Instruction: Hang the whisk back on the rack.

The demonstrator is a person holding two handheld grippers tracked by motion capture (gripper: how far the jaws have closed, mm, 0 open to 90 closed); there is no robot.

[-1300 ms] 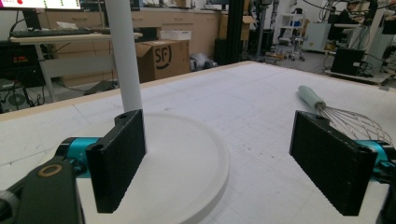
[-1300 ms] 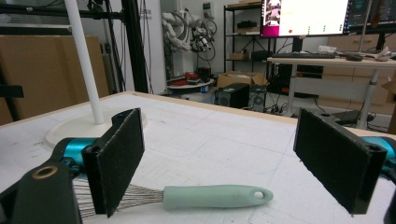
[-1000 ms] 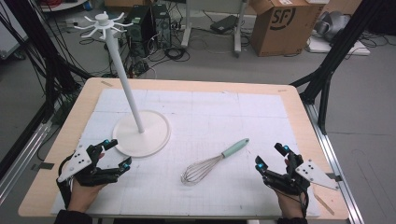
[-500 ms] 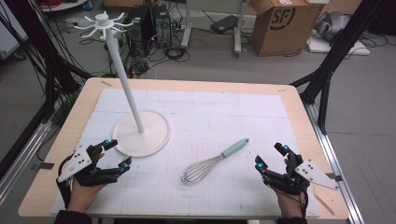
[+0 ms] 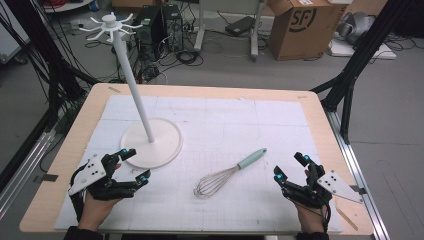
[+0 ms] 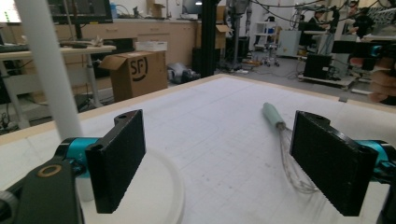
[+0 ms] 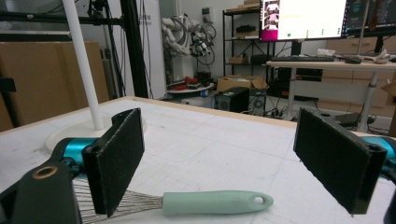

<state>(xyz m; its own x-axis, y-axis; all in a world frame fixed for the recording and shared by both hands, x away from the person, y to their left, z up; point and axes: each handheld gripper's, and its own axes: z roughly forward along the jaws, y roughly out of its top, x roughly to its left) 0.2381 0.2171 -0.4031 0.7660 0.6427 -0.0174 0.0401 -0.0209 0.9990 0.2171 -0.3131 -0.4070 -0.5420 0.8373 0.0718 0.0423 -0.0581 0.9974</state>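
A big wooden table (image 5: 320, 107) holds a white paper mat with grid lines (image 5: 240, 125). At about 10 o'clock on the mat stands a tall white pole stand with a round flat base (image 5: 152, 142). Near 6 o'clock lies a metal wire whisk with a pale green handle (image 5: 225, 175), flat on the mat. The left gripper (image 5: 131, 166) sits at 8 o'clock, touching nothing, its jaws wide apart. The right gripper (image 5: 291, 167) sits at 4 o'clock, jaws also wide apart and empty.

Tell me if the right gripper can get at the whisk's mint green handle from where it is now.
Probably yes: the right gripper is open, and bare mat lies between it and the mint green handle.
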